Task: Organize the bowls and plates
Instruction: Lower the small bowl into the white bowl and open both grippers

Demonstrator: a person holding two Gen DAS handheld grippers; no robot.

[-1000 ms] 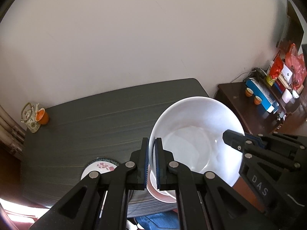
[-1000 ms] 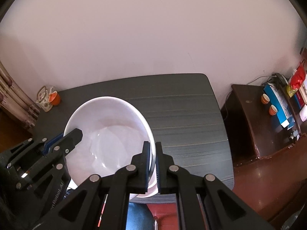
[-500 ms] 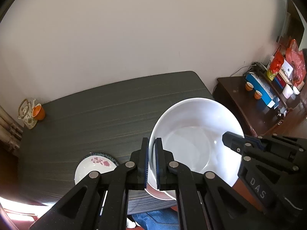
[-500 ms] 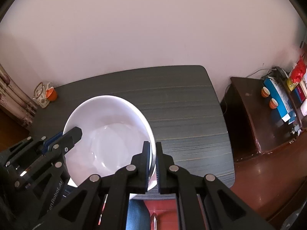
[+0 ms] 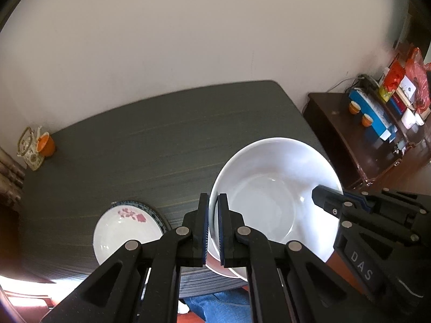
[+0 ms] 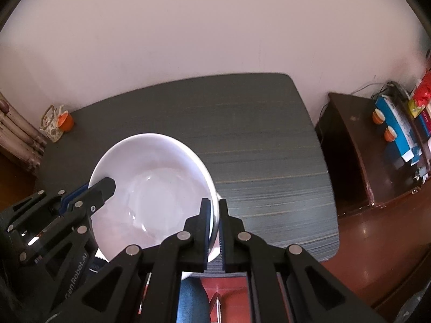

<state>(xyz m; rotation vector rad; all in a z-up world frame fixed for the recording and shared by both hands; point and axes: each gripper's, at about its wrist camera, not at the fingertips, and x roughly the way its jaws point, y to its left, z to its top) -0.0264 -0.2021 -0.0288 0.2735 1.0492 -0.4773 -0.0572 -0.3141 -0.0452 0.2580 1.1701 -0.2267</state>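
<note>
A large plain white bowl [image 5: 272,188] is held in the air above the near edge of the dark table [image 5: 161,145]. My left gripper [image 5: 213,228] is shut on its left rim. My right gripper [image 6: 213,231] is shut on its right rim; the bowl [image 6: 150,188] fills the lower left of the right wrist view. A white plate with a red flower and blue rim [image 5: 126,228] lies on the table to the left of the bowl. A pinkish dish edge [image 5: 215,267] shows just under the held bowl.
A patterned teapot [image 5: 28,148] and an orange cup [image 5: 45,143] stand at the table's far left corner. A dark wooden side cabinet [image 5: 358,145] with boxes and cups stands to the right. A pale wall runs behind the table.
Both grippers have lifted the bowl higher and drawn it back toward the near edge. More of the flowered plate and table now shows below.
</note>
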